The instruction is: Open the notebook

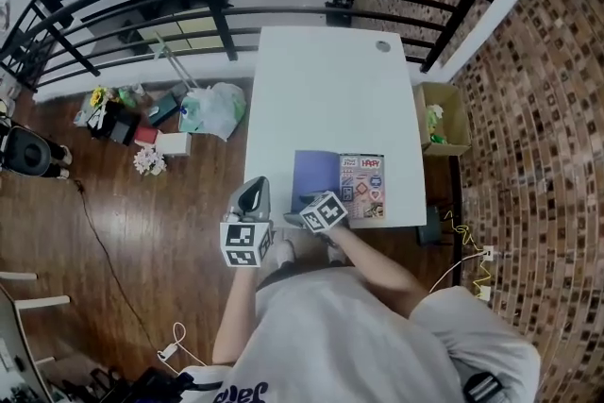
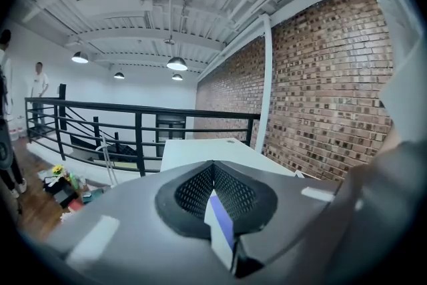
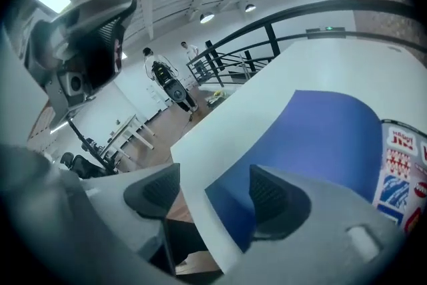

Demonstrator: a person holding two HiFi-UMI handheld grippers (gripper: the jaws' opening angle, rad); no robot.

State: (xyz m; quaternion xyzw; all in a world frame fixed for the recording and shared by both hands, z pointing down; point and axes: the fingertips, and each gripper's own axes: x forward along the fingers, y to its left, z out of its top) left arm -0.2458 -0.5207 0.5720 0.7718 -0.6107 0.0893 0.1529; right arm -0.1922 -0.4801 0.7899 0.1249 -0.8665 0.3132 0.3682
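The notebook lies at the near edge of the white table (image 1: 321,90). It shows a plain blue panel (image 1: 316,176) on the left and a sticker-covered panel (image 1: 362,186) on the right, side by side and flat. My right gripper (image 1: 324,210) is at the notebook's near edge. In the right gripper view it (image 3: 213,200) stands open, one pad (image 3: 273,200) over the blue panel (image 3: 313,137) and the other beyond the table edge. My left gripper (image 1: 250,196) hovers by the table's near left corner, shut (image 2: 213,170), pointing along the table toward the railing.
A black railing (image 1: 217,9) runs behind and left of the table. A brick wall (image 1: 528,127) stands to the right. An open cardboard box (image 1: 444,118) sits beside the table's right edge. Bags and clutter (image 1: 179,113) lie on the wooden floor at left. Two people (image 3: 163,77) stand far off.
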